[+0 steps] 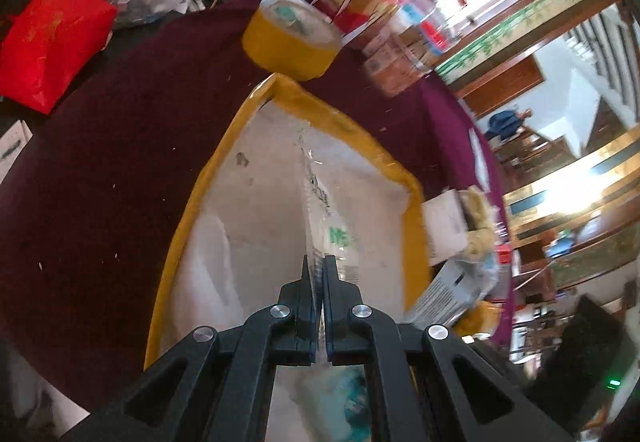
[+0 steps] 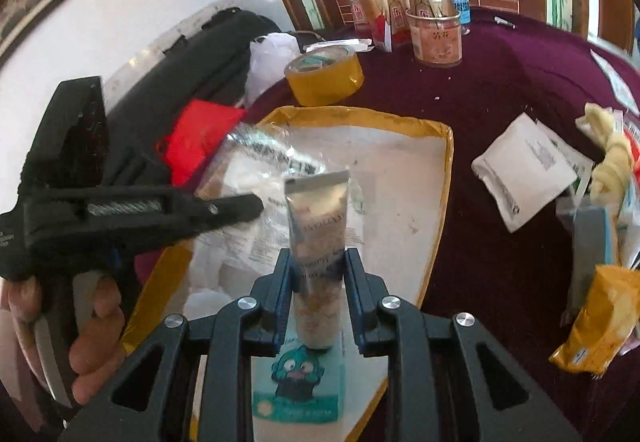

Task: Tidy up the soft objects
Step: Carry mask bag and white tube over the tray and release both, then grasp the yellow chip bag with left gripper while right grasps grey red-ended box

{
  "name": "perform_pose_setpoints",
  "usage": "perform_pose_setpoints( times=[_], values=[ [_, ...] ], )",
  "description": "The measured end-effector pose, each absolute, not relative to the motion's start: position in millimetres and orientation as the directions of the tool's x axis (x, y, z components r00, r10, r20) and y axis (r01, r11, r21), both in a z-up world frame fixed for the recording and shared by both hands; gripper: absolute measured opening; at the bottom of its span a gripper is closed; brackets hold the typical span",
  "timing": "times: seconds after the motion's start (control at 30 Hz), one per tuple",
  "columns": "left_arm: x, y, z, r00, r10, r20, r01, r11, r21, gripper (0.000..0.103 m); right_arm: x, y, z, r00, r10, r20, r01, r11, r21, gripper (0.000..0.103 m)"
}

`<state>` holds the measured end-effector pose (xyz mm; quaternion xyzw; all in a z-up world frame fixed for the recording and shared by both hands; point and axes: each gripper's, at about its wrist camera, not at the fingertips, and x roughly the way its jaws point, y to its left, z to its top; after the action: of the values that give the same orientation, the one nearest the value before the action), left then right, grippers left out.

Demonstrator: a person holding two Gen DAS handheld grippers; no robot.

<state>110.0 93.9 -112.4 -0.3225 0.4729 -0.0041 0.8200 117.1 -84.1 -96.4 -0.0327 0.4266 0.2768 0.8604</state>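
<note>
at the far left a person's hand [image 2: 92,326] grips the handle of the left gripper [image 2: 256,207], which reaches in from that side over the tray. its jaws are pressed together on a clear plastic bag [image 1: 320,198], printed with dark and green lettering; in the left wrist view the bag's edge runs straight out from between the black fingers [image 1: 306,282], and the bag hangs over the tray's white floor. behind that tool lie a red pouch [image 2: 200,138] and a crumpled white plastic bag [image 2: 272,54] against a black bag.

in the middle sits the shallow tray [image 2: 448,162], white inside with yellow tape round its rim, on a dark maroon tablecloth [image 2: 500,90]. a roll of yellow tape [image 2: 324,78] stands just beyond its far edge. the right gripper [image 2: 318,270] is over the near part of the tray, its jaws only a little apart and clamped on a silvery squeeze tube [image 2: 320,218], crimped end pointing away, cap end towards the camera. under the tube, on the tray floor, lies a small teal packet with a cartoon face [image 2: 296,374].

further back stand jars and boxes [image 2: 436,30] in a cluster. to the right of the tray a white sachet [image 2: 524,166] lies flat on the cloth, well apart from it. at the far right edge there is a heap: a pale yellow twisted cloth [image 2: 612,150], a grey-blue box [image 2: 592,242], and a yellow wrapped packet [image 2: 600,322] nearest.
</note>
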Motion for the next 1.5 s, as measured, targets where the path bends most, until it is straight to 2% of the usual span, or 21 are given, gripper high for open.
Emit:
perform_pose_setpoints(
  times=[0.13,0.17,0.2,0.27,0.4,0.5,0.53,0.57,0.63,0.77,0.87,1.0,1.3,1.37,1.5],
  values=[
    [110.9,93.8,-116.7,0.545,-0.254,-0.799,-0.32,0.818,-0.479,0.002,126.4,-69.1,-105.0,0.513,0.386,-0.767,-0.503,0.859,0.095,0.022],
    [110.2,94.2,-115.9,0.548,-0.253,-0.797,-0.319,0.818,-0.479,0.002,130.7,-67.4,-107.9,0.508,0.383,-0.772,-0.501,0.86,0.097,0.018],
    [108.4,92.7,-113.3,0.551,-0.226,-0.804,-0.322,0.831,-0.454,0.006,134.8,-66.4,-112.3,0.501,0.378,-0.778,-0.494,0.864,0.102,0.016],
    [106.1,88.2,-108.8,0.557,-0.16,-0.815,-0.32,0.864,-0.389,0.017,142.0,-67.0,-118.1,0.484,0.385,-0.786,-0.485,0.866,0.125,0.016],
    [102.7,80.8,-104.1,0.571,-0.088,-0.816,-0.31,0.897,-0.313,0.061,149.3,-74.4,-126.4,0.465,0.408,-0.786,-0.464,0.868,0.177,0.016],
    [90.7,75.7,-94.8,0.609,-0.046,-0.792,-0.295,0.914,-0.28,0.071,145.6,-85.5,-124.6,0.449,0.461,-0.765,-0.473,0.849,0.234,0.023],
    [89.0,74.9,-91.9,0.615,-0.052,-0.787,-0.296,0.91,-0.291,0.075,141.8,-89.1,-121.5,0.45,0.482,-0.752,-0.481,0.84,0.25,0.034],
    [84.2,73.7,-89.3,0.623,-0.061,-0.78,-0.296,0.904,-0.307,0.077,135.6,-95.9,-116.7,0.46,0.501,-0.733,-0.487,0.833,0.263,0.041],
    [77.5,65.3,-83.2,0.634,-0.063,-0.77,-0.285,0.907,-0.309,0.079,122.9,-107.6,-106.9,0.479,0.53,-0.7,-0.493,0.822,0.286,0.049],
    [60.3,39.0,-71.6,0.647,-0.032,-0.762,-0.265,0.927,-0.264,0.081,97.1,-140.4,-87.8,0.498,0.607,-0.619,-0.512,0.782,0.354,0.058],
    [50.5,12.7,-61.2,0.659,-0.033,-0.752,-0.234,0.941,-0.246,0.081,87.8,-167.2,-83.6,0.506,0.62,-0.6,-0.491,0.779,0.391,0.059],
    [45.3,-21.9,-50.9,0.669,-0.099,-0.737,-0.164,0.947,-0.276,0.09,76.9,-206.9,-81.3,0.541,0.592,-0.597,-0.453,0.804,0.386,0.063],
    [61.6,-95.3,-48.8,0.635,-0.18,-0.751,-0.047,0.962,-0.27,0.091,80.9,-285.6,-85.5,0.598,0.521,-0.61,-0.3,0.851,0.432,0.071],
    [68.5,-105.2,-51.9,0.614,-0.191,-0.766,-0.041,0.961,-0.272,0.091,83.1,-298.4,-85.4,0.612,0.497,-0.615,-0.271,0.862,0.428,0.076],
    [70.8,-117.4,-52.5,0.608,-0.198,-0.769,-0.041,0.959,-0.28,0.091,90.7,-319.3,-87.2,0.621,0.477,-0.622,-0.23,0.869,0.437,0.076]
  ],
)
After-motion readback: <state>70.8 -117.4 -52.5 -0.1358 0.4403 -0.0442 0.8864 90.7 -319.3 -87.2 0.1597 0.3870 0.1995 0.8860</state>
